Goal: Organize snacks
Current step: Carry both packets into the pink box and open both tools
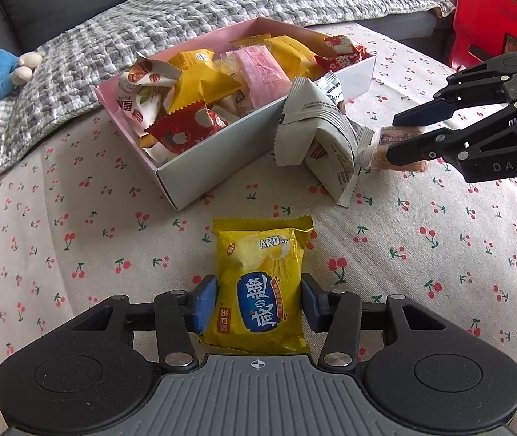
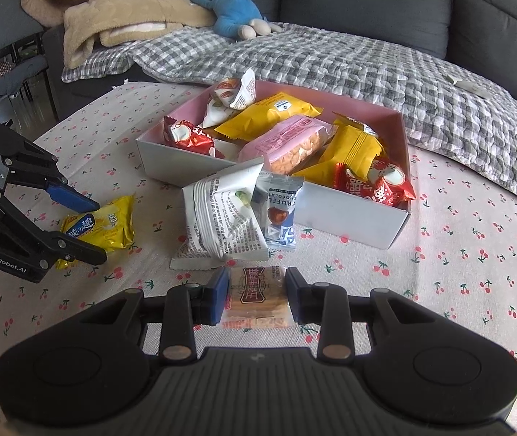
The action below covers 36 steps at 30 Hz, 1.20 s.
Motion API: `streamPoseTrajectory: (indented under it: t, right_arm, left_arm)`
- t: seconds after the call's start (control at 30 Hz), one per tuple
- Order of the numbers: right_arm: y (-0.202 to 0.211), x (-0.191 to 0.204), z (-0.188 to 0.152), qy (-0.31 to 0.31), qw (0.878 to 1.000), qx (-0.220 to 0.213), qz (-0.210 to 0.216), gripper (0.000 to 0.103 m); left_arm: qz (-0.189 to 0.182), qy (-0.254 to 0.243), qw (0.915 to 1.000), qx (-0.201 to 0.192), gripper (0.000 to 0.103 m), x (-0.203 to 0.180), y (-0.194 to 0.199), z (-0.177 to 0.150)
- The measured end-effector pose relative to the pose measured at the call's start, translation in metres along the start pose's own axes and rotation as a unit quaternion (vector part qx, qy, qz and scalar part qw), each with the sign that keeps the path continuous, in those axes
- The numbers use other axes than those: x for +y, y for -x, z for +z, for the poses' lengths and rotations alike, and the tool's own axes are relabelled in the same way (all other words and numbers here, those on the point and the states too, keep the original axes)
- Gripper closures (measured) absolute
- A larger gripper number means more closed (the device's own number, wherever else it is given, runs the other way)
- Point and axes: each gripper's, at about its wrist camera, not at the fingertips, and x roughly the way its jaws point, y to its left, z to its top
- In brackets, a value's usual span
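Note:
A yellow snack packet (image 1: 258,283) lies on the cherry-print tablecloth (image 1: 76,254). My left gripper (image 1: 258,305) is shut on its lower half, a blue pad against each side. In the right wrist view the same packet (image 2: 113,225) sits between the left gripper's (image 2: 100,230) fingers. My right gripper (image 2: 257,292) is shut on a small clear-wrapped brown snack (image 2: 257,296), low over the cloth. The left wrist view shows that gripper (image 1: 392,138) at the right. Behind stands a white box with a pink inside (image 1: 222,160), holding several snacks.
Two white packets (image 2: 222,218) and a truffle chocolate packet (image 2: 280,214) lean on the box's (image 2: 349,214) near wall. Behind the table is a grey sofa with a checked blanket (image 2: 331,61), a blue plush toy (image 2: 233,7) and a red chair (image 1: 491,21).

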Motion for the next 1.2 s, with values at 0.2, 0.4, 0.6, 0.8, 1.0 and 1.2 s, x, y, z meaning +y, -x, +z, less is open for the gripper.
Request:
streamPoseTrajectory:
  t: [0.2,0.4,0.6,0.8,1.0,1.2]
  right_arm:
    - [0.004,-0.001,0.002,-0.001,1.0,-0.008,0.001,0.073]
    - [0.01,-0.003,0.007,-0.008,1.0,-0.015,0.003,0.082]
    - [-0.001,-0.001,0.002,-0.006,1.0,0.019,0.008,0.06]
    - [-0.012,0.005,-0.004,0.019,0.998,0.051,-0.001,0.063]
    - [-0.006,0.005,-0.003,0.023,0.999,0.041,-0.002,0.071]
    - [0.008,0.0,0.004,0.014,1.0,0.018,-0.003,0.071]
  left_arm:
    - [0.0,0.007,0.9999,-0.012,0.058,-0.001,0.007,0.003]
    - [-0.002,0.016,0.9993,-0.032,0.058,0.001,0.018,0.009]
    - [-0.006,0.015,0.9994,-0.03,0.058,-0.003,0.019,0.011]
    - [-0.006,0.005,0.9997,-0.022,0.058,-0.008,0.015,0.008]
    - [-0.006,0.009,0.9995,-0.029,0.058,-0.007,0.019,0.01]
    - [-0.012,0.014,0.9988,-0.046,0.058,-0.007,0.03,0.017]
